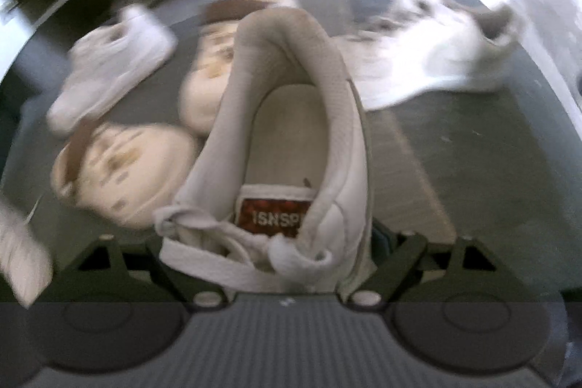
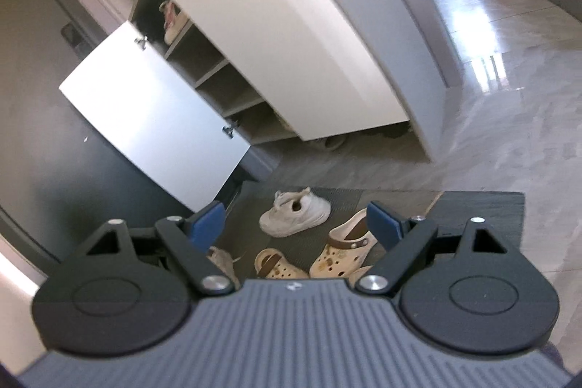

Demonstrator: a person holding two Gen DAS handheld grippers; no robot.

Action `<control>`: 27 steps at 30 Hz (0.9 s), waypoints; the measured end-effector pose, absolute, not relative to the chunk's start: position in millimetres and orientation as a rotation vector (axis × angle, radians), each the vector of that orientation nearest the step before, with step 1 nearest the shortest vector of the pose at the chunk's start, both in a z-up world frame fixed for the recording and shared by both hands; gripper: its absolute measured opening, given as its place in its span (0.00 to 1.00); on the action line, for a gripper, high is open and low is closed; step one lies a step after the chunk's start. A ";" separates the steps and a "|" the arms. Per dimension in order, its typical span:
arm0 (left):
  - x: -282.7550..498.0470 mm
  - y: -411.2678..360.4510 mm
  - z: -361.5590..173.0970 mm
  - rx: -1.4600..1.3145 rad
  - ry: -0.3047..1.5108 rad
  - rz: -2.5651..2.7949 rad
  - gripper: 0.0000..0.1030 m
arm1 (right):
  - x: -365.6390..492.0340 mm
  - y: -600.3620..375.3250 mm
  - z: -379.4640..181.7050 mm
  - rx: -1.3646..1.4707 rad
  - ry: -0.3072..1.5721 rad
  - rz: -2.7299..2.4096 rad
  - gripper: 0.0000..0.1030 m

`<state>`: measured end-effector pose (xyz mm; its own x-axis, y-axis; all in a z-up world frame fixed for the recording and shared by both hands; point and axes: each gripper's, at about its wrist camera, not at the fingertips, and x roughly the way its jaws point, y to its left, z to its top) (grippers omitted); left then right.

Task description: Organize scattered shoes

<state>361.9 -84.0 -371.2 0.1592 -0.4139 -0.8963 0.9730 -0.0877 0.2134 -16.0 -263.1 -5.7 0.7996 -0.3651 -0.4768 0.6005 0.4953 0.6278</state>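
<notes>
Left gripper (image 1: 287, 242) clamped on white sneaker (image 1: 291, 119) (blurred) | right gripper (image 2: 296, 224) spread wide, empty

White sneaker (image 1: 291, 140), red tongue label (image 1: 273, 216), cream insole. Two cream clogs (image 2: 343, 251) with brown straps and brown spots. Second white sneaker (image 2: 295, 212). Dark grey ribbed mat (image 2: 480, 210). White cabinet (image 2: 276, 24), grey marbled floor (image 2: 509, 140). Blue pads (image 2: 207, 222) on black gripper (image 2: 296, 222).

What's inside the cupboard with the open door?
One pinkish shoe sits on an upper shelf of the cupboard. The lower shelves look bare, but the door hides part of them.
</notes>
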 end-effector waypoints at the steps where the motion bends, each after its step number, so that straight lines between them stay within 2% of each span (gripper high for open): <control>1: 352.2 -92.3 -381.5 1.102 0.713 -1.336 0.84 | -20.1 -263.5 -4.9 0.874 0.294 -0.599 0.85; 6: 330.3 -99.8 -412.4 1.173 0.790 -1.305 0.90 | -24.2 -262.1 -3.3 0.851 0.322 -0.571 0.85; 8: 317.8 -97.8 -417.7 1.240 0.751 -1.243 0.93 | -23.8 -260.3 -2.9 0.838 0.340 -0.547 0.85; 12: 317.6 -95.1 -404.5 1.203 0.797 -1.173 0.95 | -23.7 -255.1 -0.1 0.807 0.356 -0.512 0.85; 18: 304.8 -94.4 -332.5 1.126 0.731 -1.201 0.97 | -21.1 -249.6 1.4 0.778 0.373 -0.490 0.85; 27: 283.1 -107.2 -168.4 0.872 0.625 -1.219 1.00 | -13.2 -235.4 7.8 0.721 0.398 -0.474 0.85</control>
<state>283.1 -107.2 -168.4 0.2505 -0.5318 -0.8090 0.9673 0.1026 0.2321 -13.2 -235.4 7.8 0.8225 -0.2732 -0.4989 0.5388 0.6551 0.5296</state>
